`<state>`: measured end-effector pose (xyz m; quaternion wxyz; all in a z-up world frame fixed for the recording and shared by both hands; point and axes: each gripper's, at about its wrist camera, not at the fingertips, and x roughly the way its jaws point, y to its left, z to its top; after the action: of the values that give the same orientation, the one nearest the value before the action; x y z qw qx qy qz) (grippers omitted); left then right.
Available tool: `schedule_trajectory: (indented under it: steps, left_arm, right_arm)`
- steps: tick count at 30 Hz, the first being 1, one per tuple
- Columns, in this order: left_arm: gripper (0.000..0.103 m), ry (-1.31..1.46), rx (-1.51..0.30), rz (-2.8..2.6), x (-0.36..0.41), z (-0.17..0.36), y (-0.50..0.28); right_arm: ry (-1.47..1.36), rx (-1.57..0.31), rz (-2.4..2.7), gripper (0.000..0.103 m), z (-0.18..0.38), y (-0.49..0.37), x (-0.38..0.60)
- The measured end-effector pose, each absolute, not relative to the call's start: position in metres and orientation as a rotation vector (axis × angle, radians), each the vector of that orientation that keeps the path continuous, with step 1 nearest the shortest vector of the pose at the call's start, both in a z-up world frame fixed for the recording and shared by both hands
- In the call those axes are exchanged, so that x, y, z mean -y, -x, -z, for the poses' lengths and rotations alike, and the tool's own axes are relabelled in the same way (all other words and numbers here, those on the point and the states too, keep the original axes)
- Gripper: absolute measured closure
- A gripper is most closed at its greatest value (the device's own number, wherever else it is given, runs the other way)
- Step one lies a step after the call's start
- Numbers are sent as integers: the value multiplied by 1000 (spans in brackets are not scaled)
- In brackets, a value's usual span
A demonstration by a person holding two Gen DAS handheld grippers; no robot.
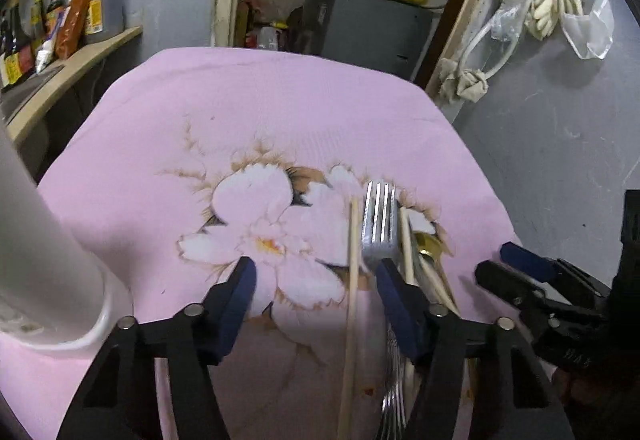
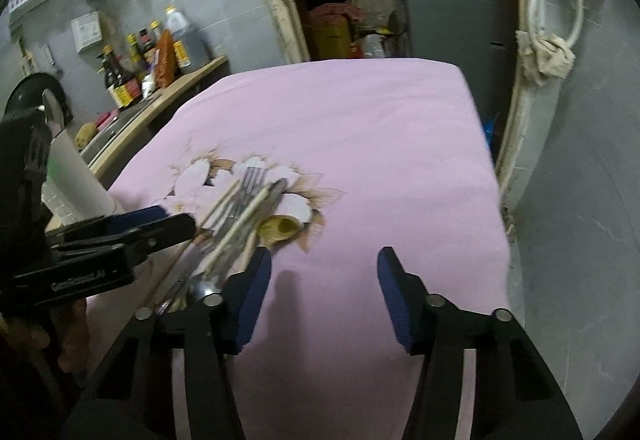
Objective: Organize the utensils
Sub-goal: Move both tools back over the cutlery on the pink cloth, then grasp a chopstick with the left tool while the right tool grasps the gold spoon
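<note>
The likeliest slip is a grab that catches several pieces together, since the pale wooden chopsticks [image 1: 352, 272], the silver four-tined metal fork [image 1: 378, 220] and the gold-coloured spoon [image 1: 428, 244] lie bunched and overlapping on the pink flowered tablecloth [image 1: 280, 100]; a closing pad could also nudge them askew. The left gripper [image 1: 316, 296] hangs with jaws apart and empty, one chopstick running between them, the fork just past its right pad. The right gripper [image 2: 324, 292], jaws likewise apart and empty, sits over bare cloth, the pile just beside its left finger.

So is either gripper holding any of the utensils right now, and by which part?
Nothing is held. The left gripper and right gripper are both open above the cloth.
</note>
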<state>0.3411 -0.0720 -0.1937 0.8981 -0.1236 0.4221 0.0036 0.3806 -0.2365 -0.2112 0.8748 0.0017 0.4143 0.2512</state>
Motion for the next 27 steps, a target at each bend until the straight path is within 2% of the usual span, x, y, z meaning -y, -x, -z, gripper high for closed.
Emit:
schedule_trajectory:
  steps: [3,5,10,18,25,27]
  left_arm:
    - [56,223,-880,3,75,194,-346]
    - [69,200,-897,20,77,195,-351]
    - [81,182,-932,57,78,197,-366]
    - [83,158,-971,115,74,196,-380]
    - [84,136,-998,125,76,194,-386]
    - [90,115,-1009,126,78,194,-386]
  right_arm:
    - [14,-882,-551,69,213,-384,231]
    - [21,-891,-568,71,214,-386,228]
    - [16,-907,-604,76,215,-387,221]
    - [1,-963,-615,84,220,-399,208]
    - [79,-1031,-596,85,216,-405,194]
    - [76,-1040,-589,89,215,-407,194]
